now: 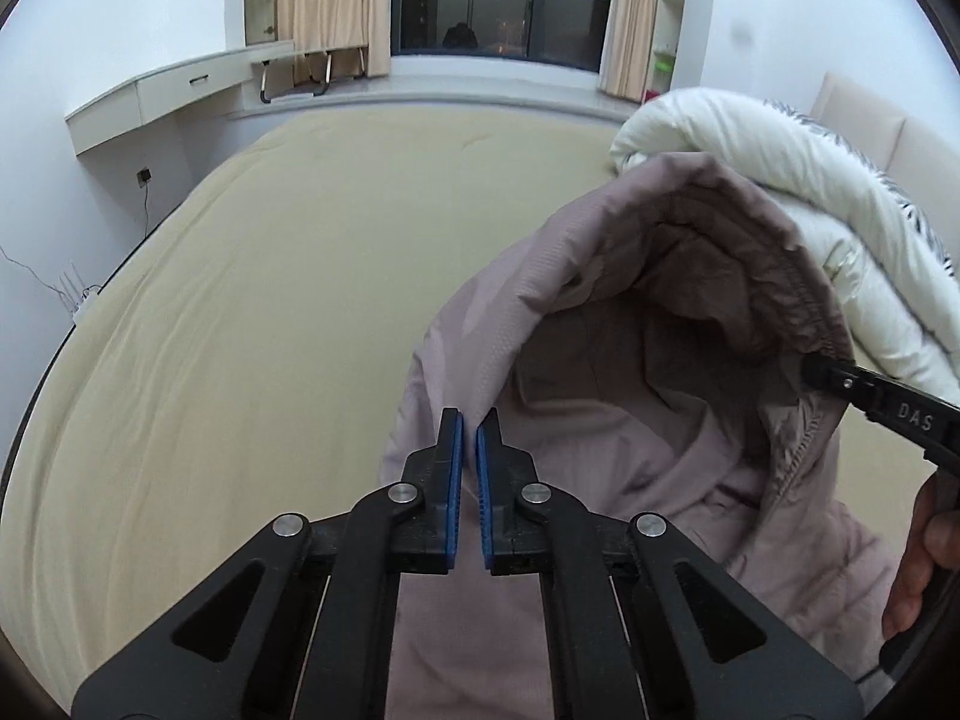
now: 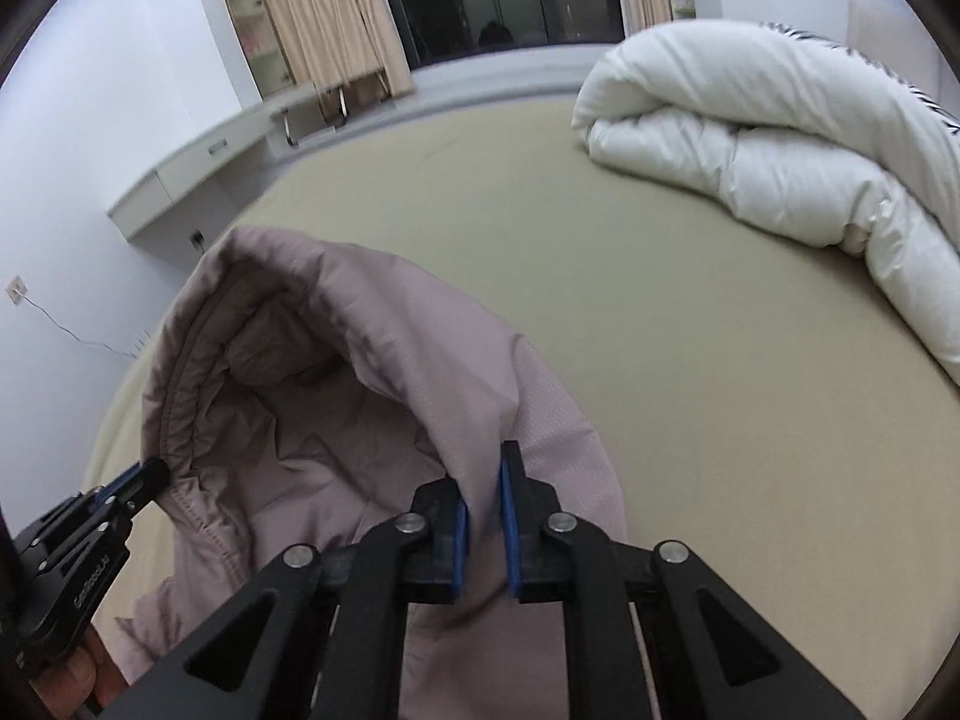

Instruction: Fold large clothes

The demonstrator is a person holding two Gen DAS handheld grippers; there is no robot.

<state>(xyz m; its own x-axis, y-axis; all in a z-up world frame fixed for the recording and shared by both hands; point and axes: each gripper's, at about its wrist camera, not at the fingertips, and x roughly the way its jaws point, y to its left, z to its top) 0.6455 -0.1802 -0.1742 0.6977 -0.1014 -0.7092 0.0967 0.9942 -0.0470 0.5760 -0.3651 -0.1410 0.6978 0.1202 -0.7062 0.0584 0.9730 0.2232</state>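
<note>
A mauve hooded padded jacket [image 1: 600, 312] hangs lifted over the beige bed, with its hood opening facing the cameras. My left gripper [image 1: 471, 429] is shut on the jacket's edge beside the hood, and fabric shows pinched between the blue pads. My right gripper [image 2: 485, 474] is shut on the opposite edge of the jacket [image 2: 336, 372], with cloth running up between its pads. Each view also shows the other gripper biting the hood's gathered rim: the right gripper [image 1: 810, 372] at the right edge, the left gripper [image 2: 159, 474] at the lower left.
The beige bed sheet [image 1: 270, 300] spreads wide to the left and ahead. A rolled white duvet [image 2: 780, 138] lies at the bed's far right. A wall-mounted desk [image 1: 150, 102], curtains and a dark window stand beyond. A person's hand [image 1: 918, 570] holds the right tool.
</note>
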